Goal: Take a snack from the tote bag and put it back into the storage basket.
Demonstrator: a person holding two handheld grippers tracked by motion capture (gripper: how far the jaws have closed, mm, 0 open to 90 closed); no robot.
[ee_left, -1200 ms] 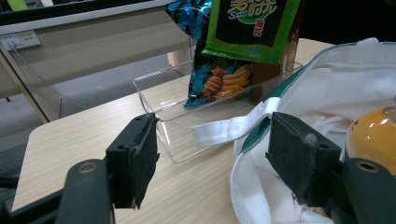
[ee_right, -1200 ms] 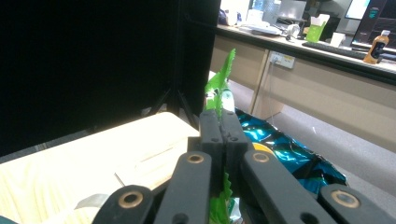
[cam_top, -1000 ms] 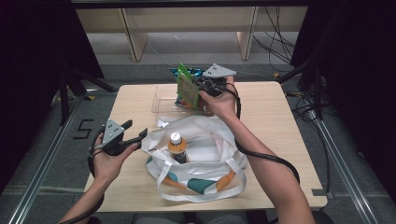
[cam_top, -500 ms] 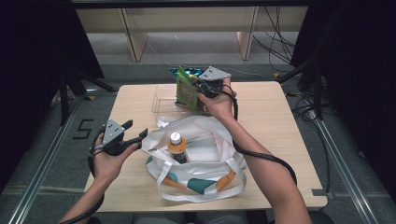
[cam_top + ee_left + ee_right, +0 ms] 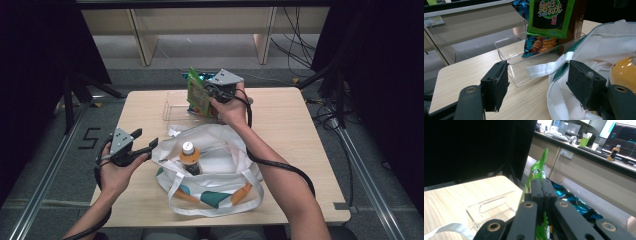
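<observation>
Green snack packet [image 5: 198,96], high view: pinched by right gripper [image 5: 212,92] above clear tray [image 5: 172,107] at table's far edge.
Left gripper view: left gripper [image 5: 537,83] jaws wide, empty, beside white bag [image 5: 599,47].
Right gripper view: jaws clamped on packet's edge.

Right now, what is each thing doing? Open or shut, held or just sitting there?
Green snack bag: upright, pinched by the right gripper.
Right gripper: shut on the bag.
Left gripper: open, holding nothing.
White tote bag: open, lying on the table.
Orange bottle: capped, upright inside the tote.
Clear tray: snack packets at its far end.
</observation>
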